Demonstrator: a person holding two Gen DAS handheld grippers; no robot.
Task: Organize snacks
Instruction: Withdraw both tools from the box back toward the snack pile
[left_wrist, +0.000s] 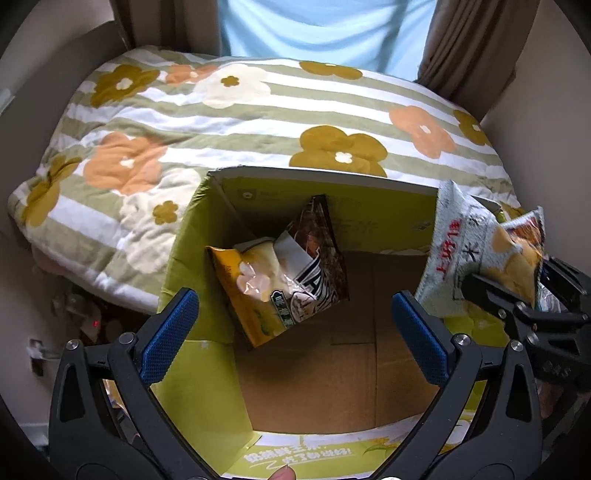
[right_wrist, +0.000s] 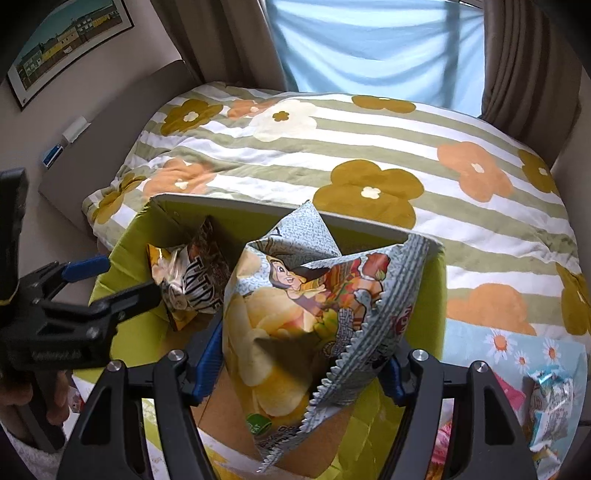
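An open green cardboard box (left_wrist: 192, 236) stands against the bed; it also shows in the right wrist view (right_wrist: 122, 254). Inside, at its left wall, lean a yellow snack bag (left_wrist: 255, 291) and a dark striped bag (left_wrist: 325, 258). My left gripper (left_wrist: 295, 332) is open and empty, above the box. My right gripper (right_wrist: 299, 365) is shut on a grey chip bag with a cartoon figure (right_wrist: 314, 302) and holds it over the box's right side; that bag also shows in the left wrist view (left_wrist: 476, 254).
A bed with a striped flower quilt (left_wrist: 258, 118) lies behind the box. A light blue flowered cloth with more snack packets (right_wrist: 550, 402) lies to the right. Curtains (right_wrist: 524, 59) hang behind.
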